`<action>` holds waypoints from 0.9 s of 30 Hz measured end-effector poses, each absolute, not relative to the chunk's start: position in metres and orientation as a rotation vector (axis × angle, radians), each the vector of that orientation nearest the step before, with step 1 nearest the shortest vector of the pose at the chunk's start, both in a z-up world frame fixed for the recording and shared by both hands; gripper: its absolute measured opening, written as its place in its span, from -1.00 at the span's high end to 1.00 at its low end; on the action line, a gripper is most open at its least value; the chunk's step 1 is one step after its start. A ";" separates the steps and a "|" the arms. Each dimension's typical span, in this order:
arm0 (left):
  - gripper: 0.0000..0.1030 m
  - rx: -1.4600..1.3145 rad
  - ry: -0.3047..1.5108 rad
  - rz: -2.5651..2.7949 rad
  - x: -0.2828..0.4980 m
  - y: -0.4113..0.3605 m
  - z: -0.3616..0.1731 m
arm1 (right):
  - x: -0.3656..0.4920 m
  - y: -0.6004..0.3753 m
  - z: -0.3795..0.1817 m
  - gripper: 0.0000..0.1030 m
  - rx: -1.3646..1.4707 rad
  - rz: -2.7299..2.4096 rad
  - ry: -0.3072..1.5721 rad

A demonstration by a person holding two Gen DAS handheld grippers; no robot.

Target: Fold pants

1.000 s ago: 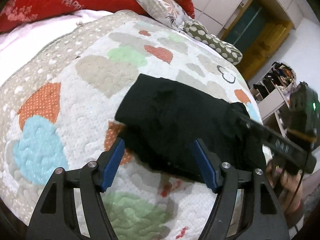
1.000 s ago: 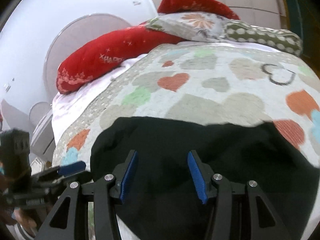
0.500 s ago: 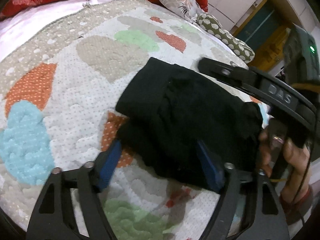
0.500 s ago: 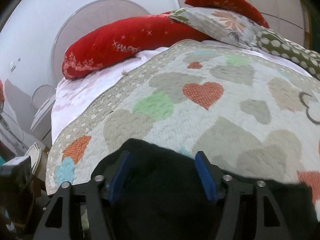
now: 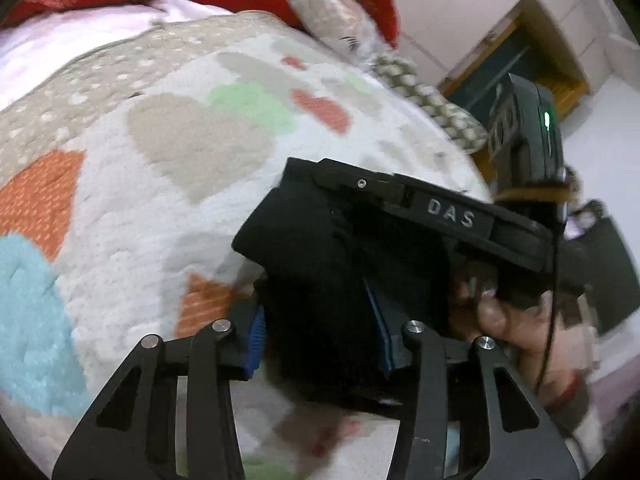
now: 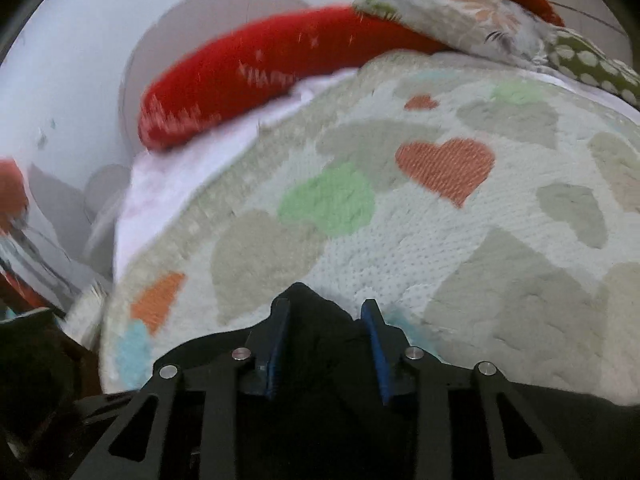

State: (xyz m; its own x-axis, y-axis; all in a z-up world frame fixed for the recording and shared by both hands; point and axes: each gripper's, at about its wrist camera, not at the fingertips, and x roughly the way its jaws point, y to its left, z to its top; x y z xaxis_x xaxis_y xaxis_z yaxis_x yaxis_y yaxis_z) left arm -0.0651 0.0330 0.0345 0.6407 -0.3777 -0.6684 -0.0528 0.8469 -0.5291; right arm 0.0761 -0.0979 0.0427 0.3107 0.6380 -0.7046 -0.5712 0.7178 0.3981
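The black pants (image 5: 320, 264) lie in a folded bundle on a heart-patterned quilt (image 5: 168, 152). My left gripper (image 5: 318, 330) has its blue-padded fingers closed in on the near end of the bundle, with black cloth between them. My right gripper (image 6: 326, 338) also has black cloth (image 6: 320, 320) bunched between its narrowed fingers. In the left wrist view the right gripper's black body (image 5: 448, 216) lies across the far side of the pants, held by a hand (image 5: 500, 316).
Red pillows (image 6: 248, 76), a floral pillow (image 6: 452, 12) and a green dotted pillow (image 6: 592, 64) lie at the head of the bed. A white sheet (image 6: 180, 168) shows at the quilt's left edge. A doorway (image 5: 516, 68) stands beyond the bed.
Both grippers have closed from wide open onto the black pants. The right gripper has swept over the bundle toward the left, and the pants are more bunched.
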 end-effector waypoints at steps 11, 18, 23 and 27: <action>0.32 -0.232 0.659 -0.592 -0.098 -0.108 0.110 | -0.009 -0.313 0.109 -0.33 0.584 0.486 0.729; 0.22 -0.019 0.778 -0.684 -0.100 -0.191 0.067 | -0.056 -0.380 0.067 -0.38 0.745 0.349 0.818; -0.33 -0.069 0.745 -0.746 -0.109 -0.161 0.095 | -0.066 -0.383 0.053 -0.38 0.822 0.401 0.827; -0.35 -0.030 0.732 -0.662 -0.108 -0.132 0.095 | -0.065 -0.369 0.045 -0.51 0.800 0.420 0.849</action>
State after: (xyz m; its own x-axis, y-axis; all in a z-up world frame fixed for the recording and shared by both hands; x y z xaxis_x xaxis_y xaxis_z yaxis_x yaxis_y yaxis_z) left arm -0.1081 -0.1319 0.0946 0.5511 -0.5698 -0.6096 0.5497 0.7975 -0.2485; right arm -0.0648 -0.3692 0.0450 0.6062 0.6184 -0.5001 -0.0220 0.6416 0.7667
